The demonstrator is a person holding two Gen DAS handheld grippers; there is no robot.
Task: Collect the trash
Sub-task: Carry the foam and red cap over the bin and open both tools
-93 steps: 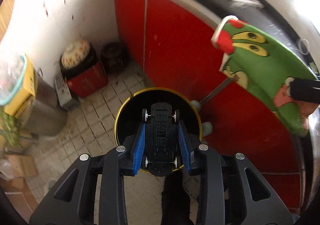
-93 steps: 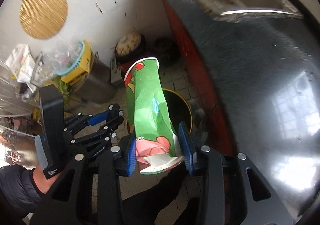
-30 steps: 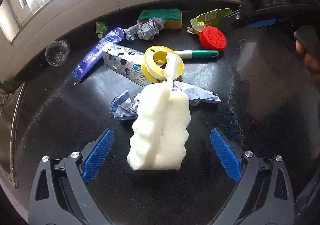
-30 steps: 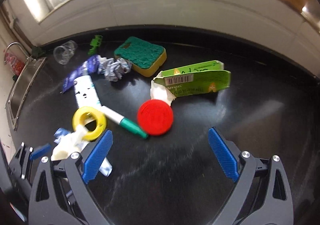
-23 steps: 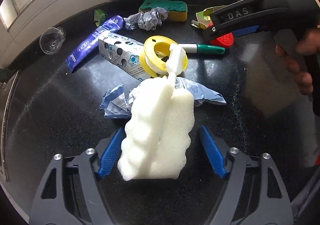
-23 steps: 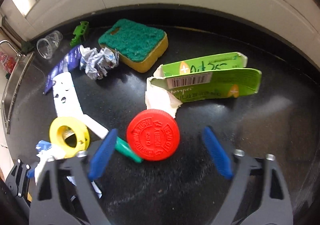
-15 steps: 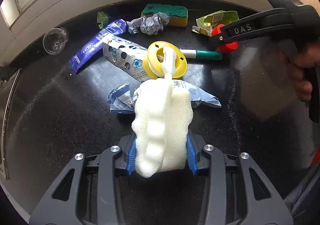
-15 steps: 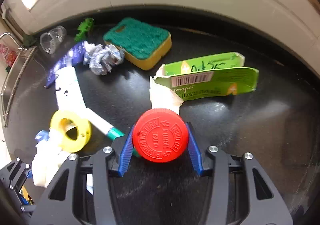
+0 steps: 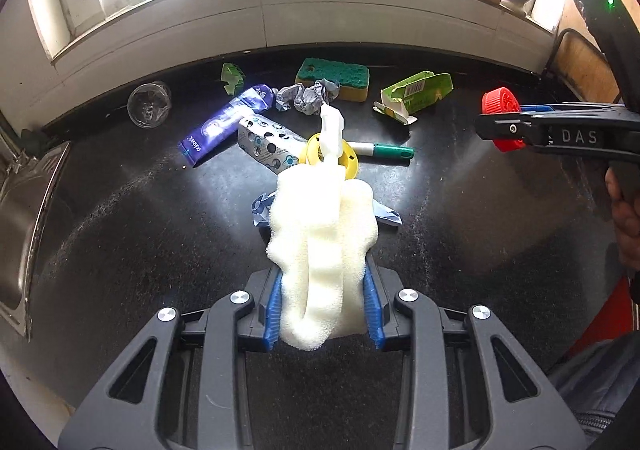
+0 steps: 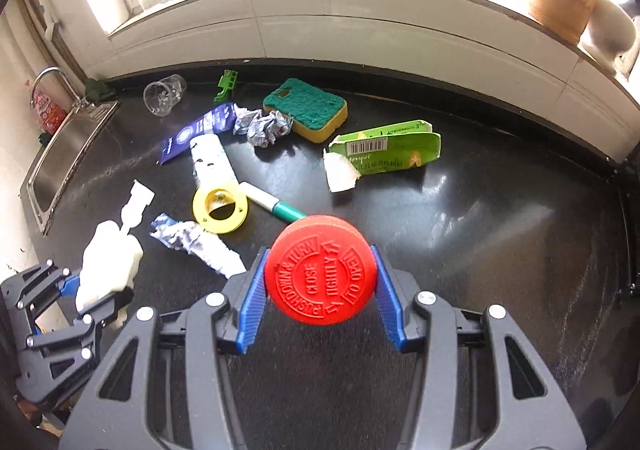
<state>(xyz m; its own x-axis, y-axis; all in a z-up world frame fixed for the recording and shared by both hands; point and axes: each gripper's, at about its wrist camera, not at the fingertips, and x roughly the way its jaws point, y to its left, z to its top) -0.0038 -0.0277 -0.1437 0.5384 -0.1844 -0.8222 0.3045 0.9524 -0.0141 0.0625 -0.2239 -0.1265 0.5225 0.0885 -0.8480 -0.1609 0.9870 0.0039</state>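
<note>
My left gripper (image 9: pixel 322 290) has a white foam sponge brush (image 9: pixel 320 234) between its blue pads, which squeeze it as the jaws keep closing. The brush hangs lifted off the black counter (image 9: pixel 120 242), its white handle pointing away. My right gripper (image 10: pixel 320 282) is shut on a round red screw cap (image 10: pixel 322 270), held above the counter. In the left wrist view the right gripper (image 9: pixel 504 125) with the cap (image 9: pixel 500 103) is at the right. In the right wrist view the left gripper (image 10: pixel 80 298) and brush (image 10: pixel 108 258) are at the lower left.
Lying on the counter are a yellow tape ring (image 10: pixel 220 205), a green marker (image 10: pixel 280 205), a torn green carton (image 10: pixel 388 149), a green-yellow sponge (image 10: pixel 308 109), crumpled foil (image 10: pixel 262 125), a purple wrapper (image 10: pixel 196 131) and a small glass (image 10: pixel 164 93). A steel sink (image 10: pixel 60 153) lies at the left.
Both grippers closed from wide open, the left on the foam brush and the right on the red cap. Both then rose off the counter with their loads.
</note>
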